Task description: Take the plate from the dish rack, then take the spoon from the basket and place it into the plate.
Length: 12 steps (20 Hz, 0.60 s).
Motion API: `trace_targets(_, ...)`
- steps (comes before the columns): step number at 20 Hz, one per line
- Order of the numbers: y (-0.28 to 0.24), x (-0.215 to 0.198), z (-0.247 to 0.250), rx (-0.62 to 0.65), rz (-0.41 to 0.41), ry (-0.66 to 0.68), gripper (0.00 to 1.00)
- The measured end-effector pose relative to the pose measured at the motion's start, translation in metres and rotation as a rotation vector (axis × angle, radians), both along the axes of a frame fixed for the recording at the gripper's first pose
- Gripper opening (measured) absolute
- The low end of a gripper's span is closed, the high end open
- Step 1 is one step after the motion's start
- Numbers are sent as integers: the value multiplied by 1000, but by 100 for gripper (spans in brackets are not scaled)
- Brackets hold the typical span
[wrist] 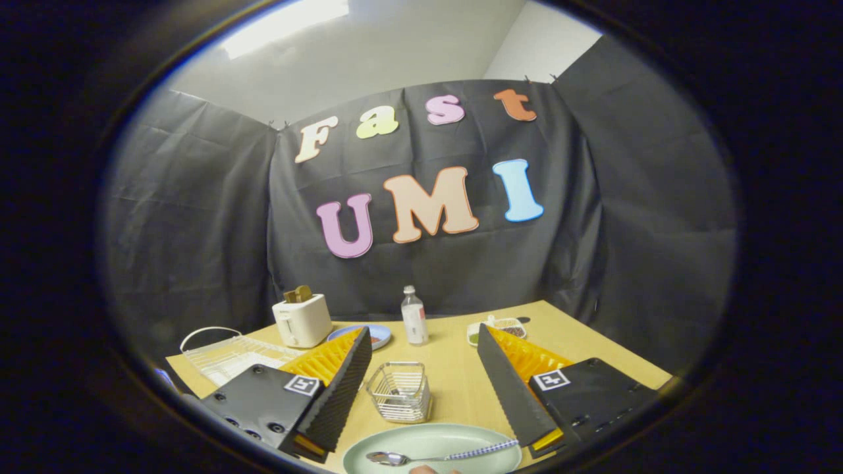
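A pale green plate [435, 447] lies on the wooden table close under my gripper [421, 339], near the table's front edge. A metal spoon [438, 455] with a blue-and-white patterned handle lies across the plate, bowl to the left. Just beyond the plate, between my fingers, stands a small wire basket [399, 391] with nothing showing inside. A white wire dish rack [230, 355] sits left of the left finger. My gripper is open and holds nothing, raised above the table.
At the back of the table stand a white toaster [301, 319] with bread in it, a blue dish [375, 334], a small clear bottle [413, 316] and a divided dish of food [504, 327]. A fingertip [428, 470] shows by the plate's near rim.
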<state>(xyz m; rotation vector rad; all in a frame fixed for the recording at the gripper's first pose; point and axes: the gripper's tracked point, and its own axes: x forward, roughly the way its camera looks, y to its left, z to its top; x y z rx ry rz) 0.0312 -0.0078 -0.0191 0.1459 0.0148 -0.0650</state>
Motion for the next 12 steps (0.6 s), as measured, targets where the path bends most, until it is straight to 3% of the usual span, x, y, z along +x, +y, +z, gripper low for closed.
trace_targets(7,18,-15,-21,-82,23,122,100)
trace_targets(12,17,-16,-33,-66,8,176,100)
